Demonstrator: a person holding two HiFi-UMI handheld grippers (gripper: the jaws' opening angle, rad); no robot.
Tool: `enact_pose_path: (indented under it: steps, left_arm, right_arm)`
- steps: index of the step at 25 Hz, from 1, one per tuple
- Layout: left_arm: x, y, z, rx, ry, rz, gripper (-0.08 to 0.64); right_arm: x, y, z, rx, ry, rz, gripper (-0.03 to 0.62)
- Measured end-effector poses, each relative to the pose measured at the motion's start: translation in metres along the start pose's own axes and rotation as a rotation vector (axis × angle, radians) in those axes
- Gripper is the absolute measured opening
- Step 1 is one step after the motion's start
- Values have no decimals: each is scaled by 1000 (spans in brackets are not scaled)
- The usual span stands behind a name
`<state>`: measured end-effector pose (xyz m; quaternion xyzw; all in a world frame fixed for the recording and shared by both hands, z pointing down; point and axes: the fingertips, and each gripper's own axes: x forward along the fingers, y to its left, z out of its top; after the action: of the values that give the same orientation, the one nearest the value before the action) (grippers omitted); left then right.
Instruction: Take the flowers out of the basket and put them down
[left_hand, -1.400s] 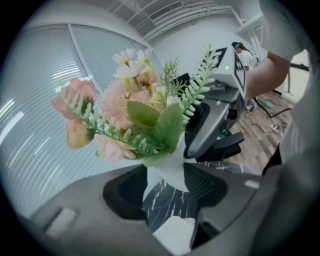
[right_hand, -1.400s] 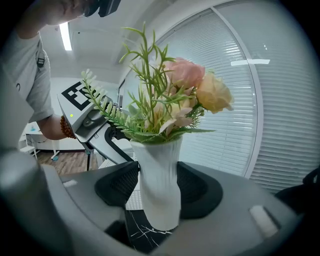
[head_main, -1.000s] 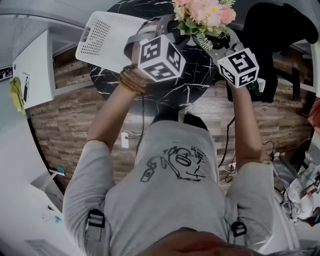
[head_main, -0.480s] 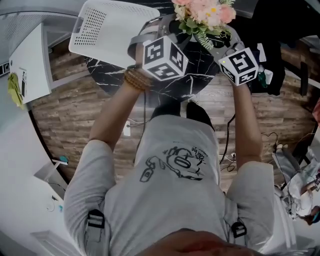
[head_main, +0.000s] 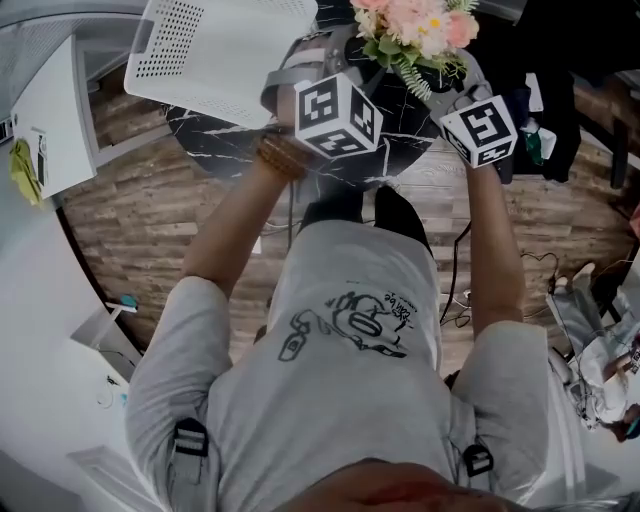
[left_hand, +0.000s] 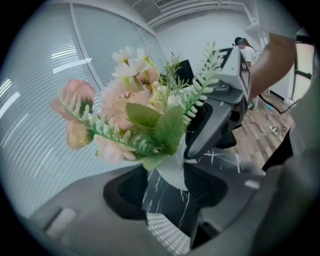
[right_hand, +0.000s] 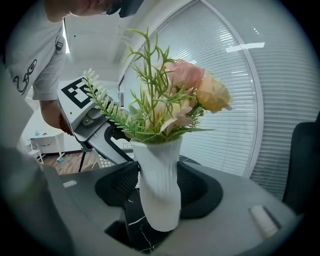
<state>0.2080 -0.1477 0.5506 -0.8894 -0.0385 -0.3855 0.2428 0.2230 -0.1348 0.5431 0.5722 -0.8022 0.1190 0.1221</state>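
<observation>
Left of the left jaws, at the rim of the black marble table (head_main: 400, 135), is a white basket (head_main: 220, 50) with holes; its inside cannot be made out. The left gripper (left_hand: 165, 192) is released. The foot of the white vase (left_hand: 172, 167) sits between its jaws, with a gap on the side of the pad at that view's left. The right gripper (right_hand: 161, 192) is clamped on that vase, its pads against the ribbed sides, and the vase leans. Pink and cream flowers (right_hand: 185, 95) with green fern fill the vase and rise above both pairs of jaws, outside the basket.

Both forearms stretch forward over the table, with a beaded bracelet (head_main: 283, 155) on the left wrist.

Only the head view shows the whole basket and the arms. Only the right gripper view shows the vase's full height. Whether its foot touches the table cannot be told.
</observation>
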Motion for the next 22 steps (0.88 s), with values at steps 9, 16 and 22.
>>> enact_pose_path:
  steps: [9,16,22]
  left_arm:
    - [11,-13,-10,0,7,5,229]
    - [16,-22,-16,16,18,11,229]
    - [19,-27,-19,16,24,11,229]
  right_arm:
    - [2,3,-20,10,1,0,252]
    - [3,6,-33,20,-9,3,252]
    - [3,8,-39,24,-10,7,252]
